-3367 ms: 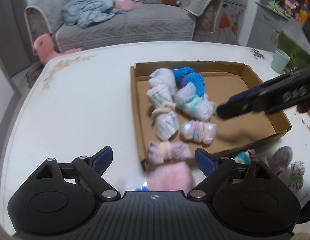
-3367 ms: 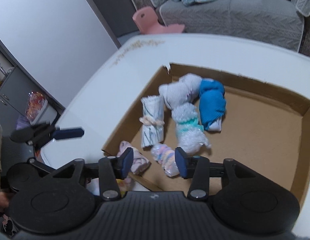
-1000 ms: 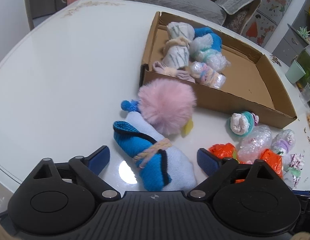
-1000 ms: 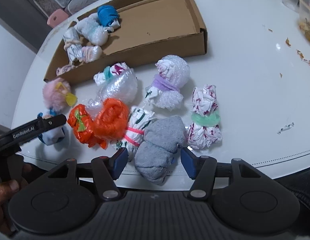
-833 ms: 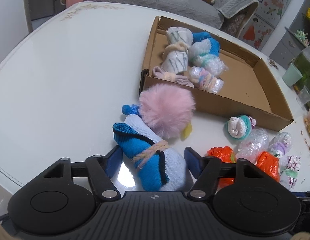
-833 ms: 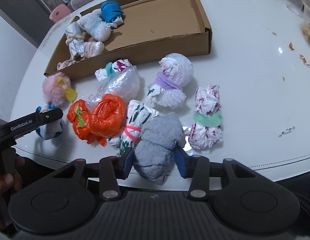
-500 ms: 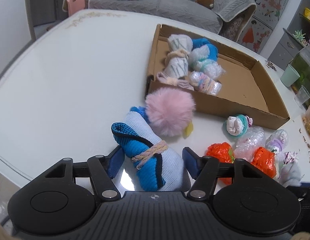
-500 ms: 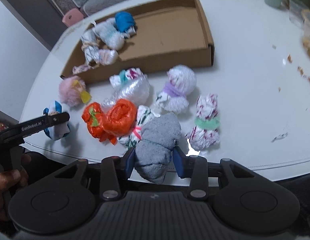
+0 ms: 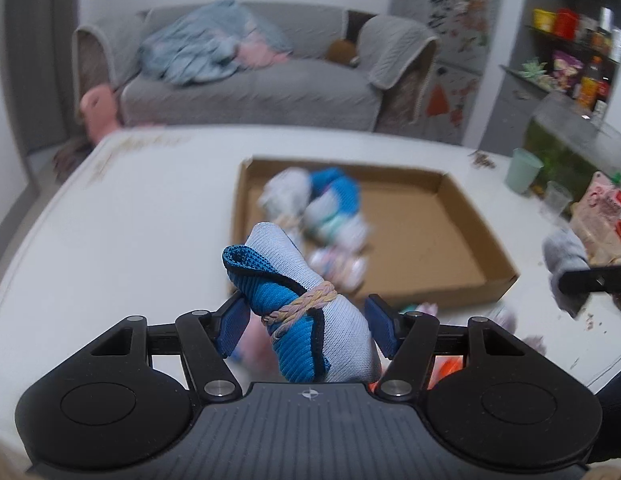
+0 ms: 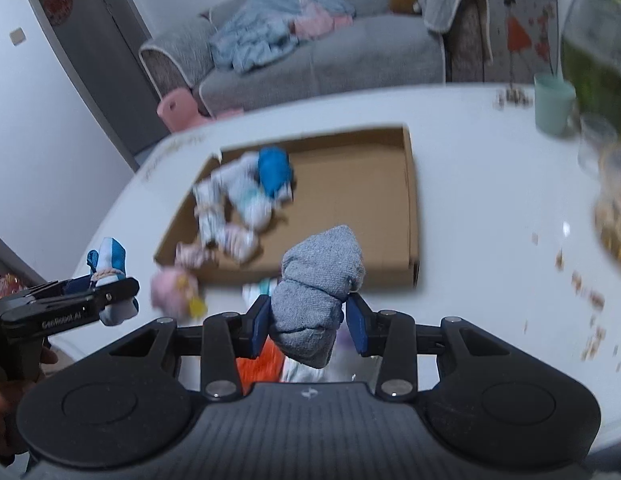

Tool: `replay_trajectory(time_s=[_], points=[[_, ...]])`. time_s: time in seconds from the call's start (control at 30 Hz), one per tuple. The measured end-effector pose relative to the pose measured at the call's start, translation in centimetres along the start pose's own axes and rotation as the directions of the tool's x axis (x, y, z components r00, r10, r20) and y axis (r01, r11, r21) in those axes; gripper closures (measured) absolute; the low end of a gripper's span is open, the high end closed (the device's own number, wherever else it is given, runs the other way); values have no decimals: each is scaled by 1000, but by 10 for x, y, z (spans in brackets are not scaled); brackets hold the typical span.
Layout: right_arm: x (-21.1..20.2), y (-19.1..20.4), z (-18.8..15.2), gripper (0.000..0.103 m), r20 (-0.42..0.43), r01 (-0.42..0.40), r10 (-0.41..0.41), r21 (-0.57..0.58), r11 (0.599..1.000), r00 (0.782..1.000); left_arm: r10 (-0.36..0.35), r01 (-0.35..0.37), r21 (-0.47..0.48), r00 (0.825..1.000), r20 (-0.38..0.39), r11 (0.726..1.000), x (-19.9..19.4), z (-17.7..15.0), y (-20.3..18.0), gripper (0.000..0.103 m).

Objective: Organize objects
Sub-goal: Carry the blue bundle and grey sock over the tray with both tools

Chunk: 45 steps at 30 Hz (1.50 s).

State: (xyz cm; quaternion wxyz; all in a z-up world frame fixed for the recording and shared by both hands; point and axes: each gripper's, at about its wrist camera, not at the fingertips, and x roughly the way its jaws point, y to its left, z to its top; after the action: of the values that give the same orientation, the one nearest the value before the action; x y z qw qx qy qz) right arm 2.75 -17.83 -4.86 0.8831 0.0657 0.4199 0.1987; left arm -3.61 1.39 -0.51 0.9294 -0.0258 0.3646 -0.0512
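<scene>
My left gripper [image 9: 305, 320] is shut on a blue-and-white sock bundle [image 9: 294, 304] tied with a pale band, held in the air above the white table [image 9: 130, 220]. My right gripper [image 10: 306, 326] is shut on a grey sock bundle [image 10: 318, 292], also off the table. Ahead of both lies an open cardboard box [image 9: 410, 240] with several rolled sock bundles [image 9: 322, 208] in its left part. In the right wrist view, the blue-and-white bundle [image 10: 110, 264] hangs at the far left. The grey bundle [image 9: 564, 264] shows at the right edge of the left wrist view.
A pink pompom [image 10: 172, 288] and an orange bundle [image 10: 256, 360] lie on the table before the box [image 10: 350, 192]. A mint cup [image 10: 552, 104], a clear cup [image 9: 554, 200] and scattered crumbs [image 10: 582, 280] are on the right. A grey sofa [image 9: 250, 92] stands beyond the table.
Both grippers closed on their bundles, left on the blue-and-white one, right on the grey one, and lifted them off the table. Both views tilted up toward the sofa.
</scene>
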Motion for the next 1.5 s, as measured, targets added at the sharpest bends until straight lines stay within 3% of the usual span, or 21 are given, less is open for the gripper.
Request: replay_trajectory(time_s=[0.27, 0.57, 0.9, 1.5], points=[[30, -17, 83, 66, 104, -32, 44, -119, 992, 994, -68, 62, 137, 997, 39, 989, 59, 67, -48, 34], [105, -41, 132, 66, 50, -82, 89, -132, 988, 995, -92, 96, 237, 995, -28, 967, 167, 114, -83, 34], [149, -44, 136, 66, -48, -80, 75, -136, 987, 996, -59, 92, 328, 992, -108, 940, 231, 108, -90, 34], [173, -53, 133, 66, -148, -105, 77, -195, 975, 986, -68, 117, 358, 987, -148, 926, 246, 103, -81, 43]])
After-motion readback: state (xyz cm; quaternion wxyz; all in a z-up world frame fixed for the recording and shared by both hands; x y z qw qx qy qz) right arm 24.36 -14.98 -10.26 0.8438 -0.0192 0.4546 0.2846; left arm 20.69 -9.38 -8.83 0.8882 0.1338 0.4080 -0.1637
